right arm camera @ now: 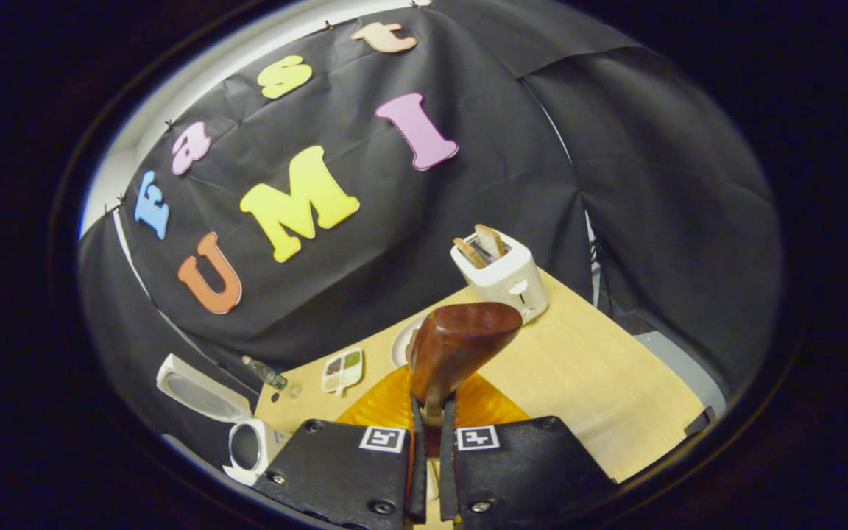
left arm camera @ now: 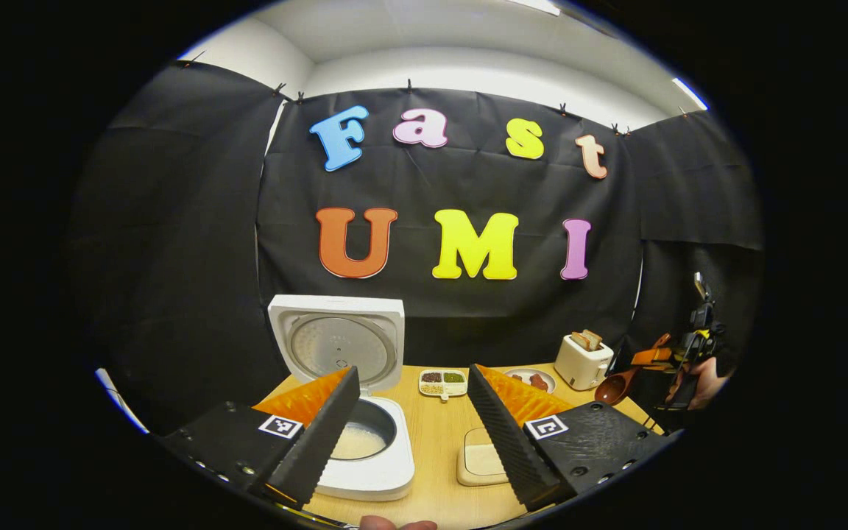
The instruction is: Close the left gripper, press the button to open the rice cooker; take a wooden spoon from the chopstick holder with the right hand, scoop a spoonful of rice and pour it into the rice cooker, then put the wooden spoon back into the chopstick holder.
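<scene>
Right gripper [right arm camera: 430, 460] is clamped on the wooden spoon [right arm camera: 461, 346], held high off the bench's right edge. Left gripper [left arm camera: 413, 434] hangs wide open over the open rice cooker [left arm camera: 361, 442]. That tilt could easily spill rice later.

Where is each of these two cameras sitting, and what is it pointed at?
Left gripper view: rides the open left gripper, level, facing the open rice cooker; a fingertip shows at the bottom edge.
Right gripper view: rides the right gripper, tilted, clamping the wooden spoon.
Both show the toaster, the cooker and the table.
</scene>
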`<state>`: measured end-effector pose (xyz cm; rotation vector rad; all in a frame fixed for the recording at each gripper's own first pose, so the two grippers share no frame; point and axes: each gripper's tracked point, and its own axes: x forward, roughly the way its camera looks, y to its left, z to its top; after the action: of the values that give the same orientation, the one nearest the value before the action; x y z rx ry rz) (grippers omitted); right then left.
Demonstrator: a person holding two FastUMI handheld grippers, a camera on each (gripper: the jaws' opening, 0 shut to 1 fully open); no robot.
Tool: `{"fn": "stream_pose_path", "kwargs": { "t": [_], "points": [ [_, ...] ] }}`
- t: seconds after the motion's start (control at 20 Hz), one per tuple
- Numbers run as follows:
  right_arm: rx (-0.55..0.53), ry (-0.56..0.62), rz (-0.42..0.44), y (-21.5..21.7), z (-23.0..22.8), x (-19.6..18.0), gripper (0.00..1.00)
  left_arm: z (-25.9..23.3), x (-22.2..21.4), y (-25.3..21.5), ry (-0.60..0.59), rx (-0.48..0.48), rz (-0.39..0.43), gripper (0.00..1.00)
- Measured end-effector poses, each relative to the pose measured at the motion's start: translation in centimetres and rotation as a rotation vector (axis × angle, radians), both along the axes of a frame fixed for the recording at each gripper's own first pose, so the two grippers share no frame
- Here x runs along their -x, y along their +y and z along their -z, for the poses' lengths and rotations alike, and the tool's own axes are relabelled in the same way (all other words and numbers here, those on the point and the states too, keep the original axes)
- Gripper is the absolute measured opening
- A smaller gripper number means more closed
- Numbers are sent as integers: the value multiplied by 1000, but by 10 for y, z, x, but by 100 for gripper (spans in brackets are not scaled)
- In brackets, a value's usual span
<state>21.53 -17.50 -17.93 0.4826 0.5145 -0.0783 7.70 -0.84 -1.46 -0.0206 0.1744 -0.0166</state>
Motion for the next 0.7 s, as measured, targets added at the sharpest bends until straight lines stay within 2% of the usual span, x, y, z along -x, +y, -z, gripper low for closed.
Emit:
{"fn": "stream_pose_path", "kwargs": {
  "t": [0.35, 0.7],
  "points": [
    [46, 94, -25, 6, 69, -14, 12, 6, 0, -2, 53, -6, -55, 95],
    [146, 109, -60, 14, 116, -29, 12, 17, -1, -10, 101, -35, -55, 95]
  ]
}}
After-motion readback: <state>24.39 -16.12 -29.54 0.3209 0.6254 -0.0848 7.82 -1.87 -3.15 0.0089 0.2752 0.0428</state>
